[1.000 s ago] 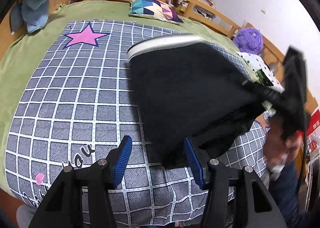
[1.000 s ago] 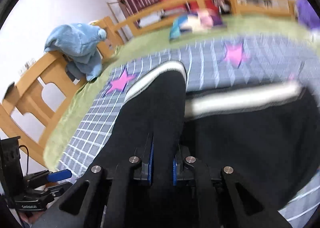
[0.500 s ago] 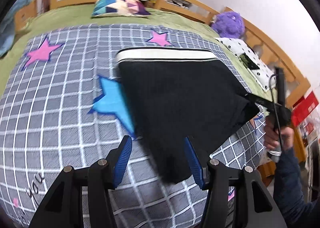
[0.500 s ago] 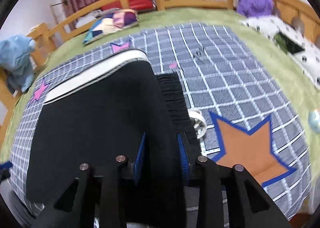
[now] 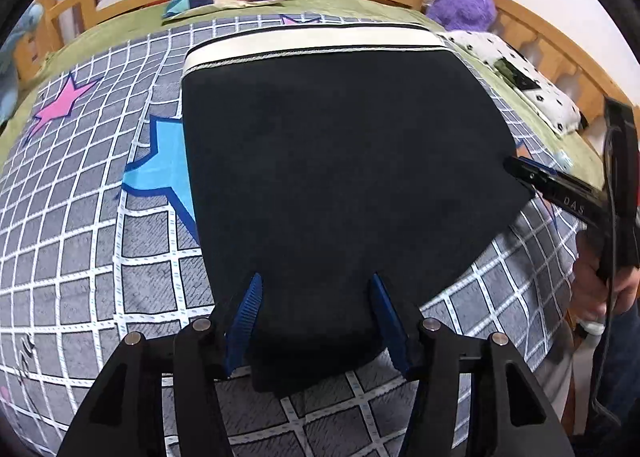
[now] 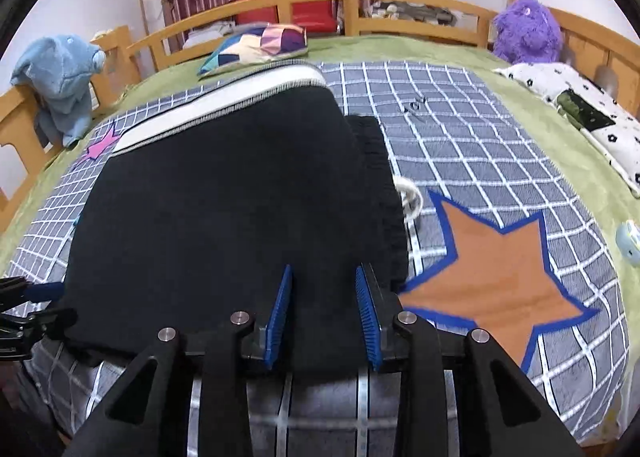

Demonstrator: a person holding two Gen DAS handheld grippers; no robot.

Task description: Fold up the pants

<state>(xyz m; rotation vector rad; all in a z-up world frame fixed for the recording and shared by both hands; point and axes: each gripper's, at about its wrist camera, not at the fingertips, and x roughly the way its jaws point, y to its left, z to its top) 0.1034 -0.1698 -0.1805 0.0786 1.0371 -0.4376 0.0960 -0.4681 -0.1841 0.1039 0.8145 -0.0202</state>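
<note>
Pants (image 5: 340, 177) lie folded flat on the bed (image 5: 80, 217), white stripe at 12 o'clock. Left claw (image 5: 316, 321) spread wide over the near edge; right claw (image 6: 322, 313) part-spread, pinching nothing (looks like a release). Lift straight off, don't drag the fold

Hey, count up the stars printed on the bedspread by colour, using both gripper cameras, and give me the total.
Pink stars: 2, one at the left and one partly hidden past the pants
Light blue star: 1, partly under the pants
Orange star: 1
Total: 4 visible
</note>
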